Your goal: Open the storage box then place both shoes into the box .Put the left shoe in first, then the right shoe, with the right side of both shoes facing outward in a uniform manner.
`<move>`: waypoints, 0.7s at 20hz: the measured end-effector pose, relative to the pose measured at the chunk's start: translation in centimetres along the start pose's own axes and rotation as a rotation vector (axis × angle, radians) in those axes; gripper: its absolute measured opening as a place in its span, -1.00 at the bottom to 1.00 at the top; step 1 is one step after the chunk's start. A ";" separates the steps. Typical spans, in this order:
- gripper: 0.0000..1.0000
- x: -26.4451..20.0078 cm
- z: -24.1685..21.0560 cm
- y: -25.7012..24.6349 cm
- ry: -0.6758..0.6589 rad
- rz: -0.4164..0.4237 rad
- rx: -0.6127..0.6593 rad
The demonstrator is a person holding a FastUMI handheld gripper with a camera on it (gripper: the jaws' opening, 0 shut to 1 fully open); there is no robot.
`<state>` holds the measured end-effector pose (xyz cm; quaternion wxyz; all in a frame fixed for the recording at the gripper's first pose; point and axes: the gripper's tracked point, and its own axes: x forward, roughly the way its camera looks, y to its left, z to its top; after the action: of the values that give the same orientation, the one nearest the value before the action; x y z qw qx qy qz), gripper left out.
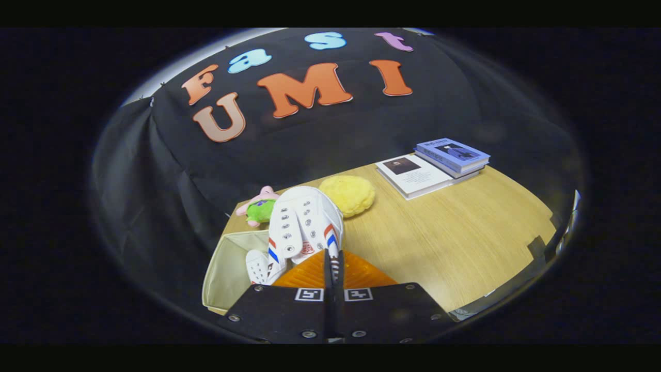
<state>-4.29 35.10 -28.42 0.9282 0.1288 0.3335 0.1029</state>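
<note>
My gripper (333, 261) has its two black fingers pressed together on the rim of a white shoe (304, 222) with red and blue stripes. That shoe hangs toe-away just ahead of the fingers, over the open beige storage box (224, 263). A second white shoe (260, 267) lies inside the box, to the left of the fingers and partly hidden by the held shoe. An orange ribbed panel (361, 274) of the box spreads out under the fingertips.
Beyond the box lie a pink and green plush toy (260, 206) and a round yellow cushion (348, 194). Stacked books (434, 165) rest at the far right of the wooden table (454, 237). Black cloth walls the back and left.
</note>
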 end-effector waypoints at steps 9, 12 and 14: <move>-1.00 1.3 -4.4 7.5 0.017 0.049 -0.075; -1.00 1.7 -6.4 7.7 0.052 0.045 -0.061; -1.00 1.7 -7.3 7.2 0.054 0.027 -0.056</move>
<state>-8.55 43.66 -32.64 0.9207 0.1043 0.3535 0.1281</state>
